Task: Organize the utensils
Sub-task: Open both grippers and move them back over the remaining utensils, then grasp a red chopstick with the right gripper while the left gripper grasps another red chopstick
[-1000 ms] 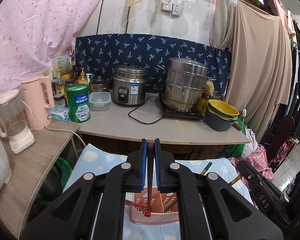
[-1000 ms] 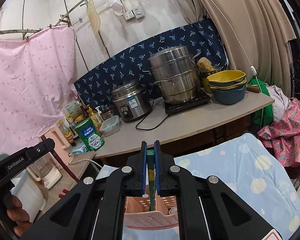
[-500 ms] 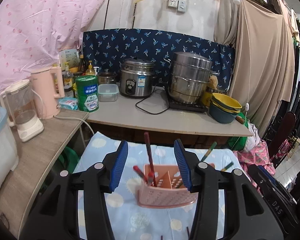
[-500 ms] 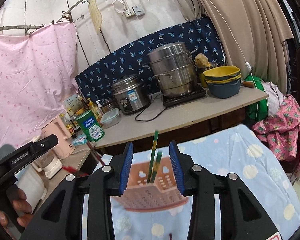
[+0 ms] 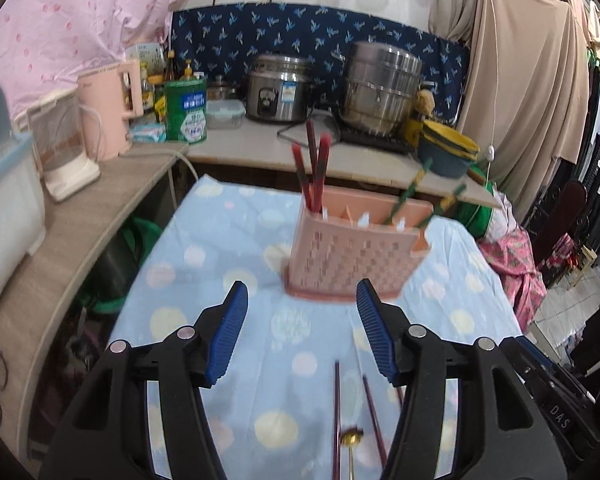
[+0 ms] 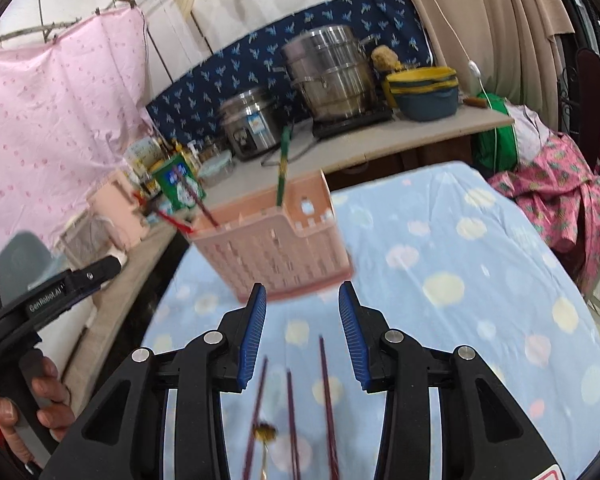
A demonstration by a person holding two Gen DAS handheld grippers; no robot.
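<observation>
A pink slotted utensil holder [image 5: 354, 248] stands on the blue spotted tablecloth [image 5: 220, 280]. Red chopsticks [image 5: 314, 168] stand in its left end and green chopsticks [image 5: 410, 190] lean out of its right end. The holder [image 6: 276, 248] shows in the right wrist view too, with a green chopstick [image 6: 283, 168] upright in it. My left gripper [image 5: 300, 332] is open and empty, on the near side of the holder. My right gripper [image 6: 302, 332] is open and empty, also short of the holder. Dark red chopsticks [image 6: 326, 396] and a gold spoon [image 6: 265, 434] lie on the cloth under both grippers.
A counter behind the table holds a rice cooker [image 5: 278, 90], a steel steamer pot [image 5: 380, 88], stacked bowls [image 5: 446, 152] and a green tin [image 5: 186, 110]. A pink kettle [image 5: 108, 114] and a blender [image 5: 62, 148] stand on a wooden shelf on the left.
Both grippers opened, dropping a red and a green chopstick into the holder. Both then pulled back and down, so the loose chopsticks and spoon on the cloth came into view.
</observation>
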